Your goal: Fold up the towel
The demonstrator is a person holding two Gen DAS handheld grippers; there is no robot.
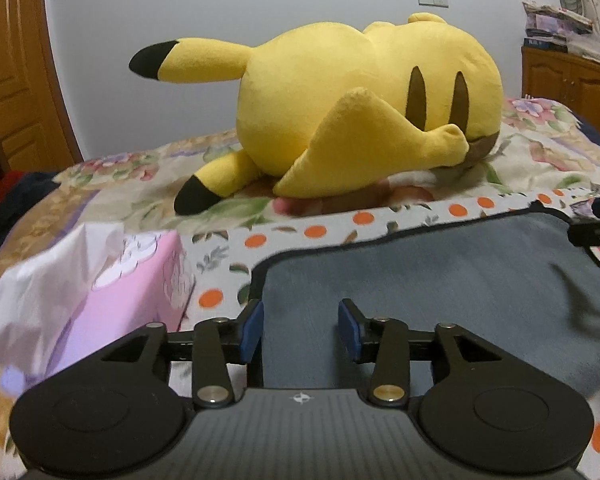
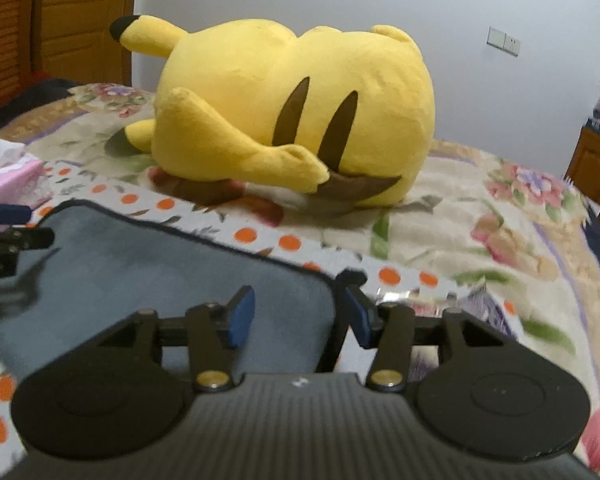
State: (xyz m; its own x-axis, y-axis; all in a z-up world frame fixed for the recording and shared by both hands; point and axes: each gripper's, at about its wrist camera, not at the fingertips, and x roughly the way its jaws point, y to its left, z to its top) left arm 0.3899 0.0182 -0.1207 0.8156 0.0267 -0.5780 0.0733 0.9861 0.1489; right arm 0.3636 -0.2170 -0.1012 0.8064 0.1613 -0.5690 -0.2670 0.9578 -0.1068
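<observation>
A grey-blue towel (image 1: 440, 280) with a dark hem lies flat on the flowered bedspread; it also shows in the right wrist view (image 2: 160, 280). My left gripper (image 1: 300, 328) is open and empty, its blue pads (image 1: 252, 332) straddling the towel's left edge near the far left corner. My right gripper (image 2: 296, 316) is open and empty, its blue pads (image 2: 242, 316) straddling the towel's right edge near the far right corner. Each gripper's tip shows at the edge of the other's view.
A big yellow plush toy (image 1: 364, 108) lies on the bed just beyond the towel. A pink tissue box (image 1: 112, 280) sits left of the towel. A shiny wrapper (image 2: 412, 298) lies right of it. Wooden cabinets (image 1: 572, 80) stand far right.
</observation>
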